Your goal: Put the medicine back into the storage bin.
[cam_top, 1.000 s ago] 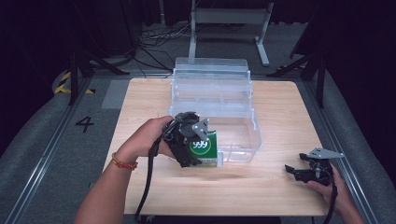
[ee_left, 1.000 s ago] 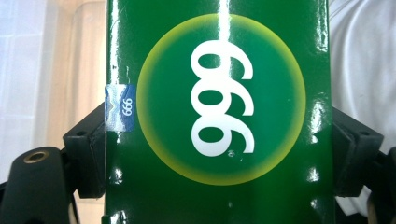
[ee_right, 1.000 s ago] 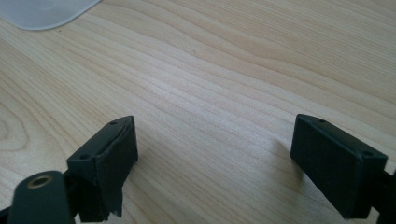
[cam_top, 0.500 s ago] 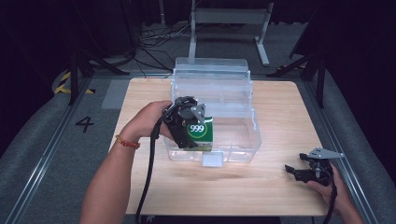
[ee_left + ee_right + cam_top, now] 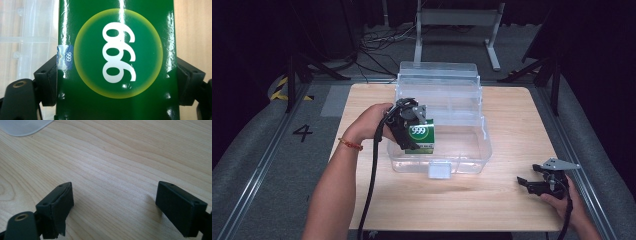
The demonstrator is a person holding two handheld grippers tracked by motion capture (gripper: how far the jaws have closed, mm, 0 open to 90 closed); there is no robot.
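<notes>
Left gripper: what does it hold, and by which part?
The left gripper holds the green 999 box, jaws pressing its two opposite side faces, over the clear plastic bin.

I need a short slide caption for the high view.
Left claw holds a green box over the clear bin; right claw rests open.

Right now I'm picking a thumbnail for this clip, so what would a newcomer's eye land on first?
The green box with a white 999 in a yellow-ringed circle, clamped by the left gripper at the left end of the clear bin mid-table; it looms large in the left gripper view. Next, the right gripper, jaws open and holding nothing, at the table's near right corner.
</notes>
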